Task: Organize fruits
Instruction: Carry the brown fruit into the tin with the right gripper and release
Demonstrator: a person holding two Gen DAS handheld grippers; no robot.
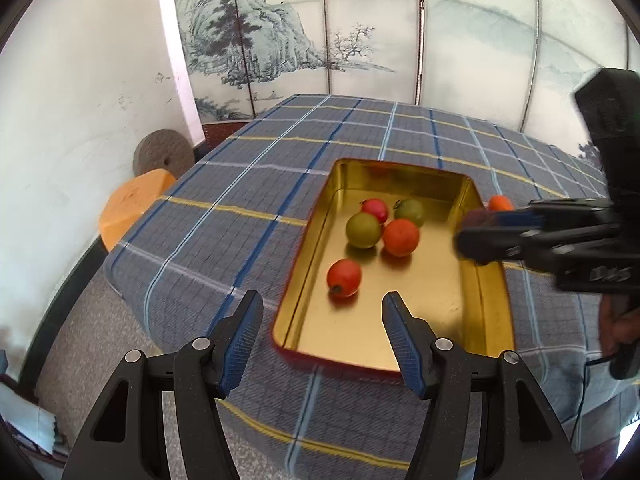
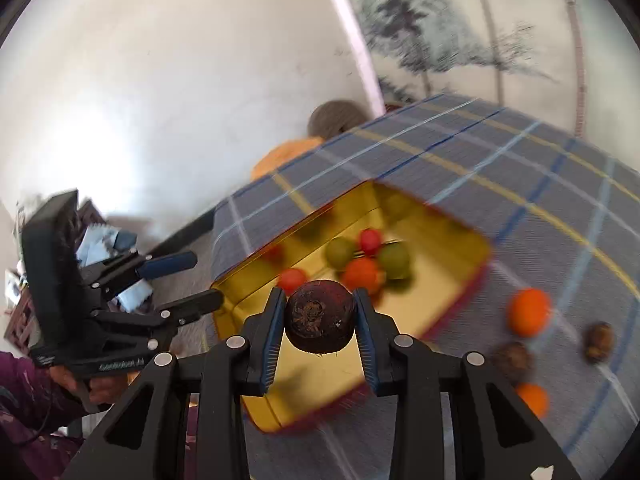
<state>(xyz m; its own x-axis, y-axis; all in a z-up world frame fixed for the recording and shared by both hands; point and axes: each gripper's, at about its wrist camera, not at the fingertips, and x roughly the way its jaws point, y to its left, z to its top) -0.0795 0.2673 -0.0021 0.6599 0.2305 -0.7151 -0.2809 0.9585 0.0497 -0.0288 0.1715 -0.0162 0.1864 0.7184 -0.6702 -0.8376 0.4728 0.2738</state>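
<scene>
- Dark brown round fruit: your right gripper is clamped on it at its widest part, one pad on each side, above the near part of the gold tin. It looks firm, light and rough-skinned; being round, it could roll once you let it go.
- Tin contents: two green fruits, a pink one, an orange one and a red one crowd the far half; the near floor is bare, likely the safest drop spot.
- Left gripper: jaws apart, empty, at the tin's near end.
- Edges: the tin's upright walls must be cleared. Two oranges and two brown fruits wait on the plaid tablecloth.
</scene>
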